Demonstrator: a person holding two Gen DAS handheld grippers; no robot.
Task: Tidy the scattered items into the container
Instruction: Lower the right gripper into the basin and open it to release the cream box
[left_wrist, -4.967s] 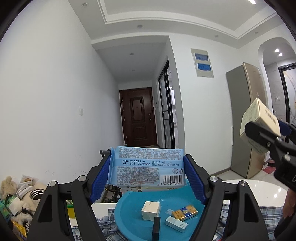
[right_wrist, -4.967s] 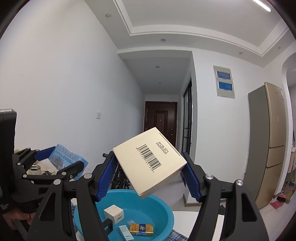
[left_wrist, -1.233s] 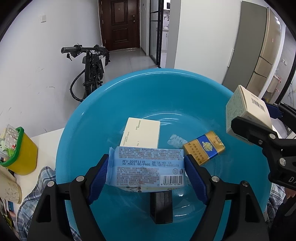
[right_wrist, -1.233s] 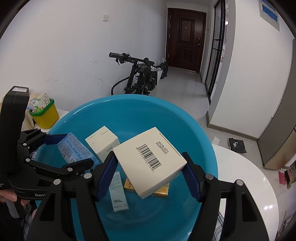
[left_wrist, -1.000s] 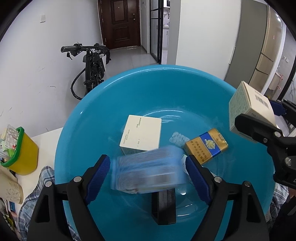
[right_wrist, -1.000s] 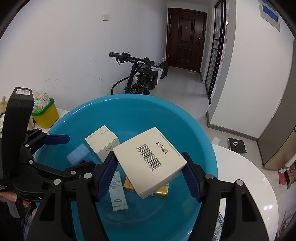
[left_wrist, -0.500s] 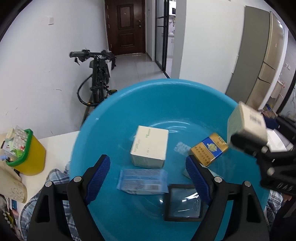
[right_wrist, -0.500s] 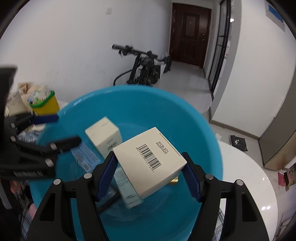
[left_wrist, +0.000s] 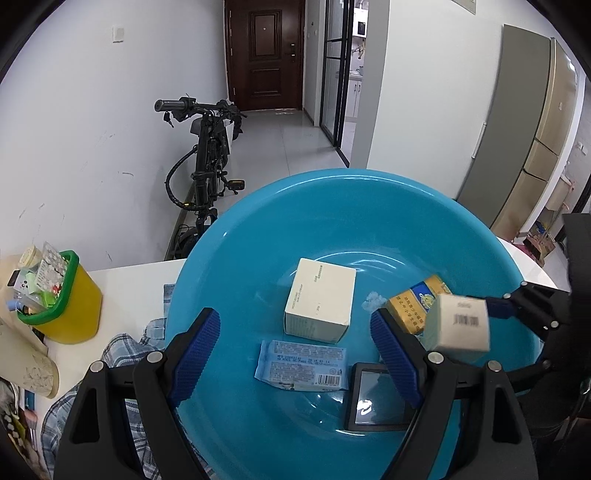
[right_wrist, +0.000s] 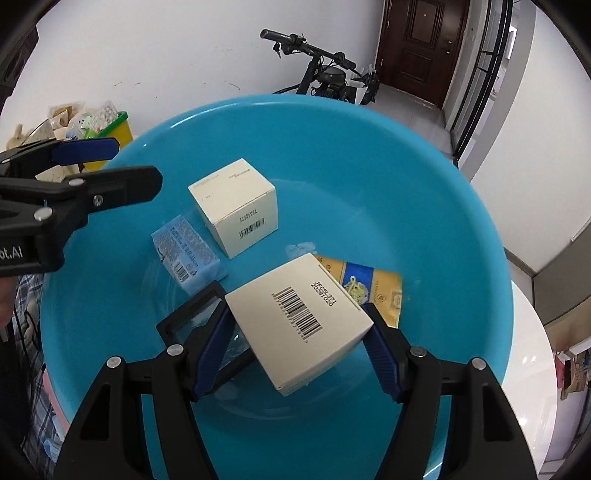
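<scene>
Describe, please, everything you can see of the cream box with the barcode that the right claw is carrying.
The cream box looks like plain matte cardboard, squarish, with a black barcode and a short printed code on its upper face. It sits tilted, one corner dipping toward the camera, clamped between the blue pads of the right claw. It hangs above the inside of the blue basin, over the yellow-and-blue pack and the black-framed item; whether it touches either cannot be told. Its flaps appear closed and undamaged.
</scene>
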